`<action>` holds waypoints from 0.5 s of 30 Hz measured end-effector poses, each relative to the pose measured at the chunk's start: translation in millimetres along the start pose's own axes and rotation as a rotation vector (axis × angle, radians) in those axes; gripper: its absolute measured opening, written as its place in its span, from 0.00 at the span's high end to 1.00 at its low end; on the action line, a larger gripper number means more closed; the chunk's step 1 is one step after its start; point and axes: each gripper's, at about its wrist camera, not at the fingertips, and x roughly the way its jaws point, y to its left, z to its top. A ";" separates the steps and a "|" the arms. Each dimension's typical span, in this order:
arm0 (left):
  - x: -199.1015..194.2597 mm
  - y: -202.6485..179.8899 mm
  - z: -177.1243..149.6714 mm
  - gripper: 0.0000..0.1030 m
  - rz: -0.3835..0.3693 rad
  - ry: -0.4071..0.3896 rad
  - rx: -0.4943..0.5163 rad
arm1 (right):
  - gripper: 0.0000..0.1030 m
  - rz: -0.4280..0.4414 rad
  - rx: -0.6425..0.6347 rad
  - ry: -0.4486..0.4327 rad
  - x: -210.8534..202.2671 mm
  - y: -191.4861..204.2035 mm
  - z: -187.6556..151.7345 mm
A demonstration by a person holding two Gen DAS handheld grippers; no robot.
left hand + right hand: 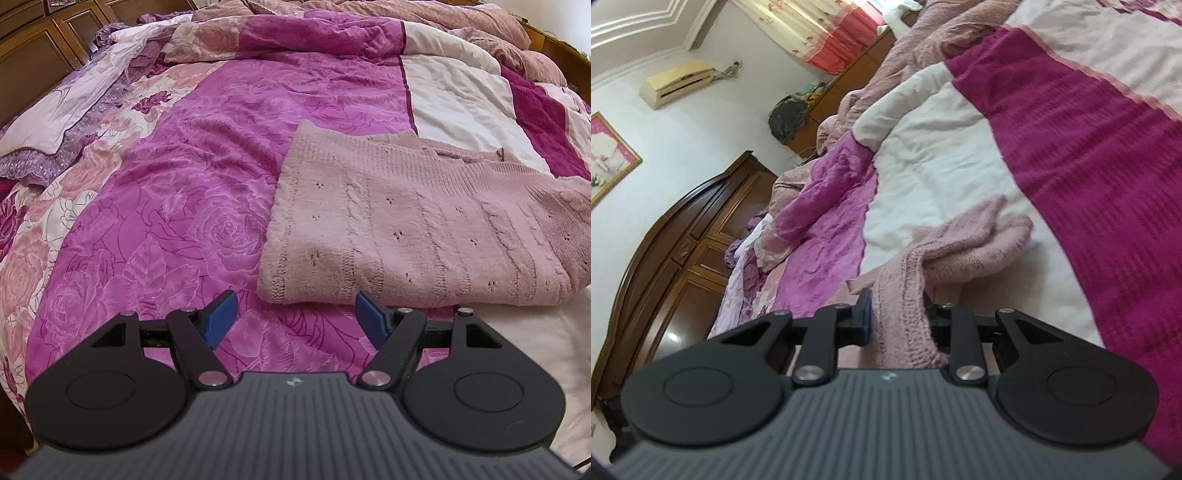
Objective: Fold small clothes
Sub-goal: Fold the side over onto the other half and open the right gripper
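Note:
A pale pink knitted sweater lies partly folded on the bed, right of centre in the left wrist view. My left gripper is open and empty, just in front of the sweater's near folded edge, not touching it. In the right wrist view my right gripper is shut on a ribbed edge of the same sweater and holds it lifted and tilted; the rest of the garment trails onto the bed. The right fingertip is hidden by the knit.
The bed is covered by a magenta rose-print quilt with white and dark pink patches. Bunched bedding lies at the far end. A wooden headboard and a wooden cabinet stand beside the bed.

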 end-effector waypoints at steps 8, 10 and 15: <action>-3.1 19.9 0.5 0.26 -0.011 -0.015 -0.036 | 0.75 0.018 -0.097 0.030 20.8 58.5 3.0; -2.8 26.7 1.1 0.26 -0.009 -0.016 -0.047 | 0.76 0.029 -0.121 0.042 29.3 76.1 0.2; -1.6 47.9 -0.4 0.26 -0.004 -0.025 -0.077 | 0.76 0.071 -0.195 0.083 56.4 120.6 -13.3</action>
